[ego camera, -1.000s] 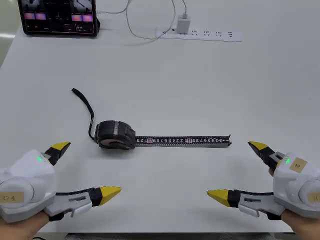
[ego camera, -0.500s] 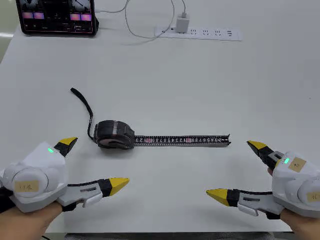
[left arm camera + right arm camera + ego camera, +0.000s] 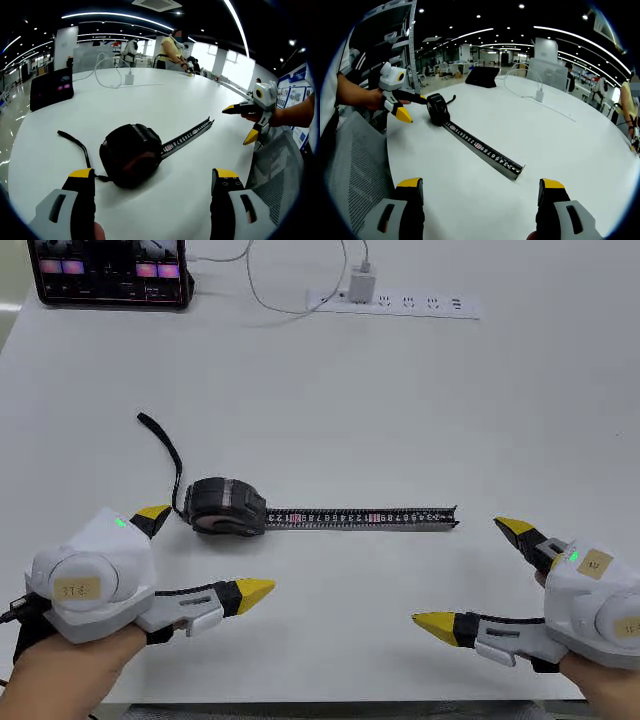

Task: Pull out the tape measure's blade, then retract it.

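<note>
Left gripper [image 3: 208, 550] is down at the bottom left, jaws spread wide with nothing between them. Its upper tip is just beside the tape measure [image 3: 222, 507], can't tell if it's actually touching. The tape measure sits on the white table [image 3: 330, 410], with its black strap [image 3: 160, 445] trailing off up and to the left. The blade [image 3: 365, 517] is pulled out flat to the right. Right gripper [image 3: 469, 573] is at the bottom right, jaws also wide apart and empty, near the blade's end but clear of it.

We move the left claw [image 3: 205, 550] forward and to the right, so it now sits just beside the tape measure [image 3: 225, 508].
</note>
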A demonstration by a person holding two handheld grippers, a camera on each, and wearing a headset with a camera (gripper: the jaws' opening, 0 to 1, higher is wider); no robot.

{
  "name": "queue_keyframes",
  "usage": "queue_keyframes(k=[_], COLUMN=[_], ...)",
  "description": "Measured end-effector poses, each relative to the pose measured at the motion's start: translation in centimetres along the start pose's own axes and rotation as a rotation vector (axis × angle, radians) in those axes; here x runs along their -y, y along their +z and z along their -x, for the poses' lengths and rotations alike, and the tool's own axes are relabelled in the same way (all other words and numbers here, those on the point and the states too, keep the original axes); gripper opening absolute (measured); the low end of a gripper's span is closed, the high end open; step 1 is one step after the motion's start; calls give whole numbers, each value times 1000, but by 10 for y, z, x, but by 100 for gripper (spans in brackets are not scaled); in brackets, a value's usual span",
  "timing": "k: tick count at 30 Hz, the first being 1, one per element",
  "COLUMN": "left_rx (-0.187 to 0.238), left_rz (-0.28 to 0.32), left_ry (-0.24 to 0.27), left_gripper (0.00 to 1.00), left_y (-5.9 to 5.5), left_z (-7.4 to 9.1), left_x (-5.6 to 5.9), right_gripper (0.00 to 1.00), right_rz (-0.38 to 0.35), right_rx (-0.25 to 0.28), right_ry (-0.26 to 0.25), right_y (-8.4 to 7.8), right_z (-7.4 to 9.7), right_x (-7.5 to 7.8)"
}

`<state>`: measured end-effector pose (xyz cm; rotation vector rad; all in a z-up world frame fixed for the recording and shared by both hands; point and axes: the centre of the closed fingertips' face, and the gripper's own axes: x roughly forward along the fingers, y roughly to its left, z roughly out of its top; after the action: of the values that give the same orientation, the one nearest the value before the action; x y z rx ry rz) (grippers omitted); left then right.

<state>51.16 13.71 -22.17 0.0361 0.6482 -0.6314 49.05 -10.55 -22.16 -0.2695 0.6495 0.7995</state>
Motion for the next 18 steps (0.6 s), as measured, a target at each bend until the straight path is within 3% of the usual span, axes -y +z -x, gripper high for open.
queue_keyframes(k=[12,18], left_rx=[17,24], left_rz=[15,30], left_ry=[-10,4], left_gripper=[93,92], left_y=[8,9], left_z=[-9,-10], left_x=[6,4], right_gripper=[93,92], right_rz=[-1,0], right_rx=[0,-1], right_ry=[-2,2], right_y=[0,0], right_z=[0,-1], right_x=[2,2])
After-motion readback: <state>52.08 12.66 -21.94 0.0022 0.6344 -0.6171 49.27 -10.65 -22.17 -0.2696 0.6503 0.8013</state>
